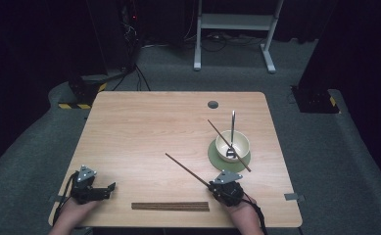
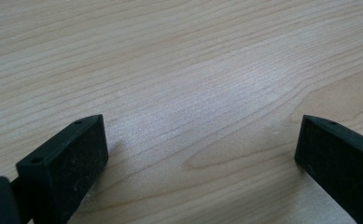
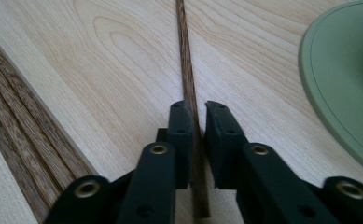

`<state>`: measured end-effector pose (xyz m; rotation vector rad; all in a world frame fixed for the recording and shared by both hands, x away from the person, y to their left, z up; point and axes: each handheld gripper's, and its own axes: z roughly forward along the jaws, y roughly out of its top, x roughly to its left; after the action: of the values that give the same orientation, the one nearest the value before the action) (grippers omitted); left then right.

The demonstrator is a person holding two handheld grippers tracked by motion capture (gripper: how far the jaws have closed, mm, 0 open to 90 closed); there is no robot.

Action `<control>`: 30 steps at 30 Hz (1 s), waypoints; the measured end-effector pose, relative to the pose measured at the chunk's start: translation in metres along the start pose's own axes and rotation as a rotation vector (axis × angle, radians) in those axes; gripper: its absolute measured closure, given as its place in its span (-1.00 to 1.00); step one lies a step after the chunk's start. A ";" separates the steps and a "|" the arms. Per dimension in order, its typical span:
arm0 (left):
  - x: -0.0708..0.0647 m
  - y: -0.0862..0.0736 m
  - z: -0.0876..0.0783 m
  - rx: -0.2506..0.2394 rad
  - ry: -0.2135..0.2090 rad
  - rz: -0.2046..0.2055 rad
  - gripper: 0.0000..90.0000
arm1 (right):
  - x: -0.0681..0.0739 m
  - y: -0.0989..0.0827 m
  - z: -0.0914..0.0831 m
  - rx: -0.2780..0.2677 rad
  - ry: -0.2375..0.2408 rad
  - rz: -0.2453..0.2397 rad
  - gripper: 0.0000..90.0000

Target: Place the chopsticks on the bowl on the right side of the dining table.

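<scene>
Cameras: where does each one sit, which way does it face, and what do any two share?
High view: above the person's side, looking forward and down at the table; both hands and tools enter from the bottom.
Left gripper view: rides the left tool, facing bare wood between its wide-apart jaws.
Right gripper view: rides the right tool, looking along a chopstick its jaws pinch.
Shared by high and right: that chopstick, the green plate, the chopstick bundle.
</scene>
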<state>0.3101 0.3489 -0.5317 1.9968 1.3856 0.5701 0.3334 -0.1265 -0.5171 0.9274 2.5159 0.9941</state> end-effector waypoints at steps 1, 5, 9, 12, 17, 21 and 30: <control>0.000 0.000 0.000 0.000 0.001 -0.001 -0.95 | 0.000 0.000 0.000 0.001 0.001 0.003 0.85; 0.000 0.000 0.000 0.000 0.000 0.000 -0.95 | 0.002 0.003 -0.001 0.023 -0.019 -0.013 0.86; 0.000 0.000 0.000 0.001 0.000 0.001 -0.95 | 0.002 0.005 -0.004 0.010 -0.034 -0.016 0.87; 0.000 0.000 0.000 0.001 -0.003 0.003 -0.95 | 0.001 0.008 -0.010 -0.019 -0.042 -0.015 0.87; 0.000 0.000 0.000 0.000 -0.004 0.001 -0.95 | 0.000 0.013 -0.023 -0.073 -0.054 0.001 0.87; 0.000 0.000 0.000 0.000 -0.004 0.002 -0.95 | -0.002 0.018 -0.034 -0.122 -0.070 0.012 0.87; 0.000 0.000 0.000 0.000 -0.003 0.000 -0.95 | -0.015 0.021 -0.050 -0.189 -0.109 0.049 0.87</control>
<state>0.3103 0.3487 -0.5318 1.9968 1.3837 0.5675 0.3307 -0.1504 -0.4661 0.9620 2.2752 1.1407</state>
